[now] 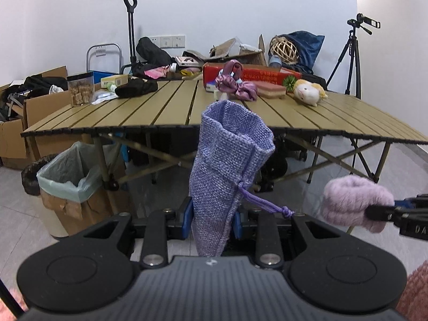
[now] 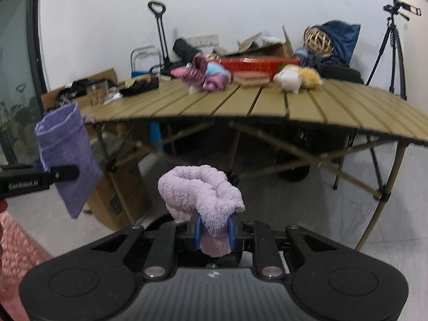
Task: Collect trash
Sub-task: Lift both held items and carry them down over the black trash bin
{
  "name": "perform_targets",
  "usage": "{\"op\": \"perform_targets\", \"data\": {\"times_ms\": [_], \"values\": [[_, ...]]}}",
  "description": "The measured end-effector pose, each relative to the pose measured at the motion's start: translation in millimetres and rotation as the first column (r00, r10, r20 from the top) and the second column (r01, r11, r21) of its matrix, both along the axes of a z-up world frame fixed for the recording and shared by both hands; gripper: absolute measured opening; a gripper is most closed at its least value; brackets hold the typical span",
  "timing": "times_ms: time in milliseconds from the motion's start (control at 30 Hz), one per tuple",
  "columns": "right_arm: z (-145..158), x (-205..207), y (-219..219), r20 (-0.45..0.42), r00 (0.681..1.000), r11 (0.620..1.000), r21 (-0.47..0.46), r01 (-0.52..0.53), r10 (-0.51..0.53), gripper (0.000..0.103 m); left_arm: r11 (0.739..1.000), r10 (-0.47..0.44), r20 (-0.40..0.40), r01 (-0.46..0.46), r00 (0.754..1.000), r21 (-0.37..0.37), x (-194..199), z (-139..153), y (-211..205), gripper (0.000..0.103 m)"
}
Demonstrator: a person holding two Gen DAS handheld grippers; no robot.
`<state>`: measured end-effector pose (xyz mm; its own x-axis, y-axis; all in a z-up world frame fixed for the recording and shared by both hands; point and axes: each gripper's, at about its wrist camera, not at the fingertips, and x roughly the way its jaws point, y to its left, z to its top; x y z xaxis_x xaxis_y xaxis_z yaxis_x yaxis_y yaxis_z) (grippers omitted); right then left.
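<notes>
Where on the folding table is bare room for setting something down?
The folding table has bare slats along its near edge, from the clear jar across to below the plush toy. The far side is crowded: red box, satin cloth, black cloth.

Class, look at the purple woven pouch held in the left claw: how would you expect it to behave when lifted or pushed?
The pouch is probably light: the left claw pinches only its bottom end, yet it stands up without drooping. The coarse weave seems fairly stiff, since its mouth stays open. It is likely not slippery; the rough cloth should grip. Its cord dangles and might snag.
</notes>
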<state>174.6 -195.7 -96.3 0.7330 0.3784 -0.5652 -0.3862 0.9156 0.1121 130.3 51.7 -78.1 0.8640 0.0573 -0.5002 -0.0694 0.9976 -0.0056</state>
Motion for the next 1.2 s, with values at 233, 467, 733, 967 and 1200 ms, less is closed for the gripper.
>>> {"op": "perform_targets", "data": {"times_ms": [233,467,733,967,1200], "values": [[-14,-15,16,-0.070,0.997,0.999,-0.042,-0.033,0.030,0.018,1.000,-0.028,-0.082,0.028,0.996,0.005,-16,-20,-5,0.029],[-21,-16,27,-0.100,0.993,0.995,-0.072,-0.063,0.055,0.018,0.999,-0.034,-0.126,0.035,0.991,0.005,-16,-31,-6,0.029],[-37,-3,33,-0.157,0.985,0.993,-0.087,-0.080,0.066,0.018,0.999,-0.032,-0.178,0.032,0.983,-0.001,-5,-42,-6,0.029],[-58,18,41,-0.212,0.974,0.990,-0.103,-0.101,0.077,0.018,0.999,-0.045,-0.262,0.046,0.964,-0.001,12,-61,-9,0.029],[-69,38,47,-0.242,0.967,0.988,-0.114,-0.109,0.079,0.018,0.998,-0.067,-0.318,0.062,0.946,-0.026,33,-74,-14,0.028]]}}
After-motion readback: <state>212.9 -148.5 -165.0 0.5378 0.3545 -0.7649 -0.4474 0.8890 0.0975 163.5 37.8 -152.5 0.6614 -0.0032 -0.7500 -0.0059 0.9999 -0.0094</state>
